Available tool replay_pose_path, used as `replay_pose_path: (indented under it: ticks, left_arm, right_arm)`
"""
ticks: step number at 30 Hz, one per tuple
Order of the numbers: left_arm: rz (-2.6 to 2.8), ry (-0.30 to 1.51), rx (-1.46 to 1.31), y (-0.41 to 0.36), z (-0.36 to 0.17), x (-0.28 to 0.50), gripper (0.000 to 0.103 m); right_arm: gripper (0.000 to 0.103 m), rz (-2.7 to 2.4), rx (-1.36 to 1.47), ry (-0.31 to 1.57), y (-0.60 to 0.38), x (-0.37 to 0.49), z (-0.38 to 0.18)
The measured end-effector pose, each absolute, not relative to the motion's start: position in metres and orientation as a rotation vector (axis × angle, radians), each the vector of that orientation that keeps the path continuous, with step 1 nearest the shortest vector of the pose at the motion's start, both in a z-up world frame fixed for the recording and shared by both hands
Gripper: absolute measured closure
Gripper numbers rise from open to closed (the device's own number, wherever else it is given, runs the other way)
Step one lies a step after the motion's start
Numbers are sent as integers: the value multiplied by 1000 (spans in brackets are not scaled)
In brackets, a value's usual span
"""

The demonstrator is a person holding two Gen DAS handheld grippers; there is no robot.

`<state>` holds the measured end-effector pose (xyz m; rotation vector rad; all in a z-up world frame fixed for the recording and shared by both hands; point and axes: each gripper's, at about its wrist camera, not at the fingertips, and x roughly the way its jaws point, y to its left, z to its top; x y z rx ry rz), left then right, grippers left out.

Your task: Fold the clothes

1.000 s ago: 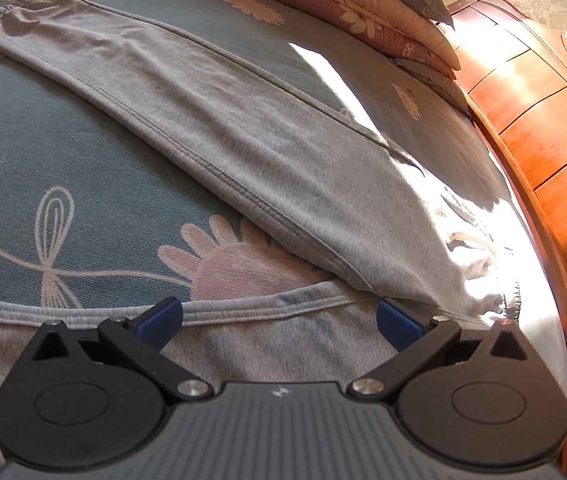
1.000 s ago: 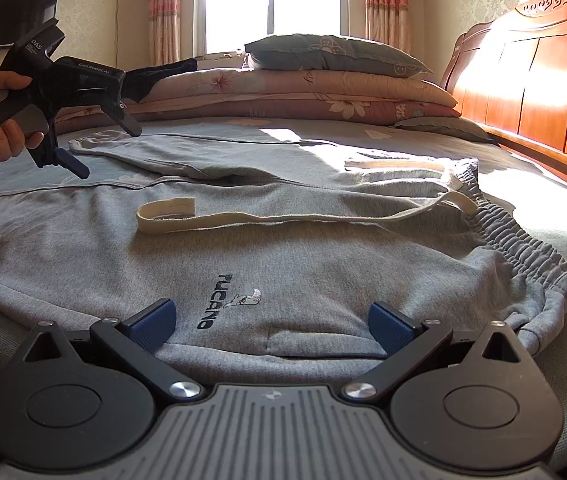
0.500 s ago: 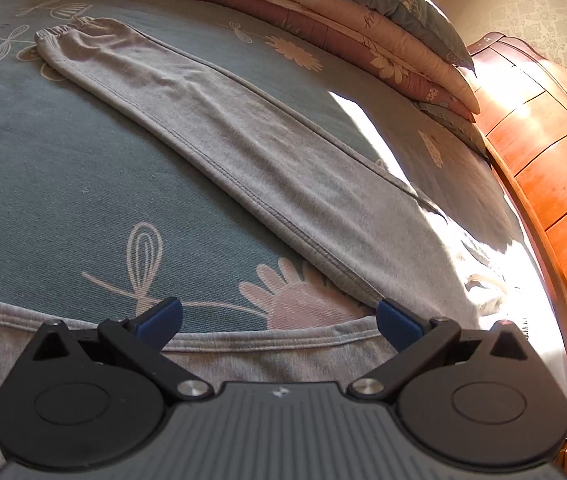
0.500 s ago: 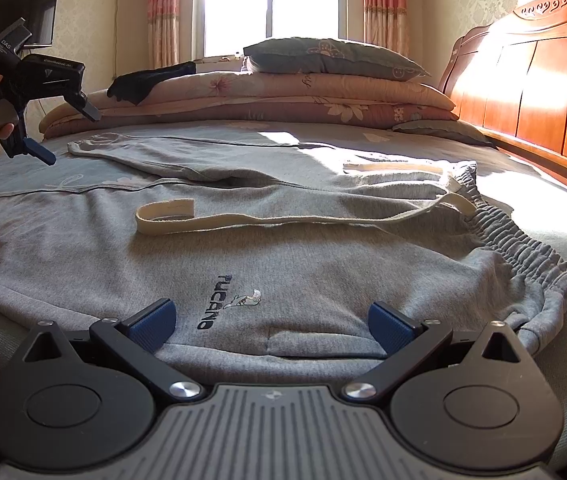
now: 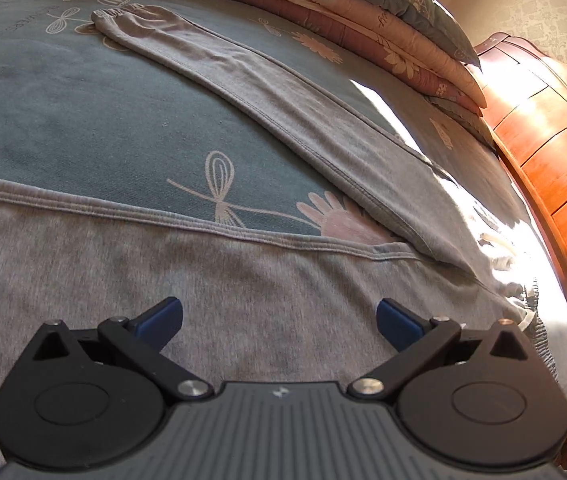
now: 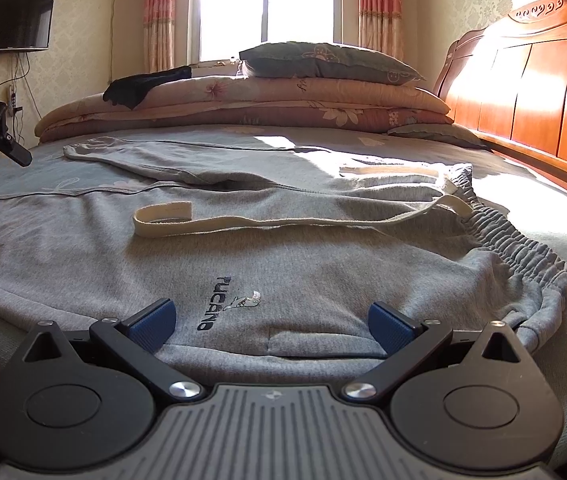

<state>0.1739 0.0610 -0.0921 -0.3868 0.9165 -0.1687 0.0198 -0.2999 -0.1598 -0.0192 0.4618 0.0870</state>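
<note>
— Bed (image 6: pixel 523 184) and garment?
— Grey knit sweatpants (image 6: pixel 283 264) spread flat ahead of both tongs, legs splayed apart, likely for folding one over the other.
— Smaller items?
— Ribbed waistband (image 6: pixel 523 248) beyond right tongs (image 6: pixel 271 322); flat cream drawstring (image 6: pixel 243 222) loose on top.
— Tongs?
— Left tongs (image 5: pixel 279 318) and right: spread wide, empty.

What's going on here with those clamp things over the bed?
A person is about to fold grey sweatpants spread flat on the bed, using two hand-held grippers. The right gripper hovers open near the waistband, by the printed logo. The left gripper hovers open over one leg. Neither holds any cloth, and the cream drawstring lies loose on top.
</note>
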Motion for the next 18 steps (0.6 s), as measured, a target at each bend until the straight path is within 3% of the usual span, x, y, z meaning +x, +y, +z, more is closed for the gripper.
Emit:
replay_pose_path:
  ticks: [9,18]
  left_arm:
    - [-185,871,-224,31,-109,151,1]
    - [-108,878,-242,67,-108,142,1]
  right_arm:
    - [0,69,-21,449,-298,20,-161]
    - [0,65,-23,447,-297,19,-161]
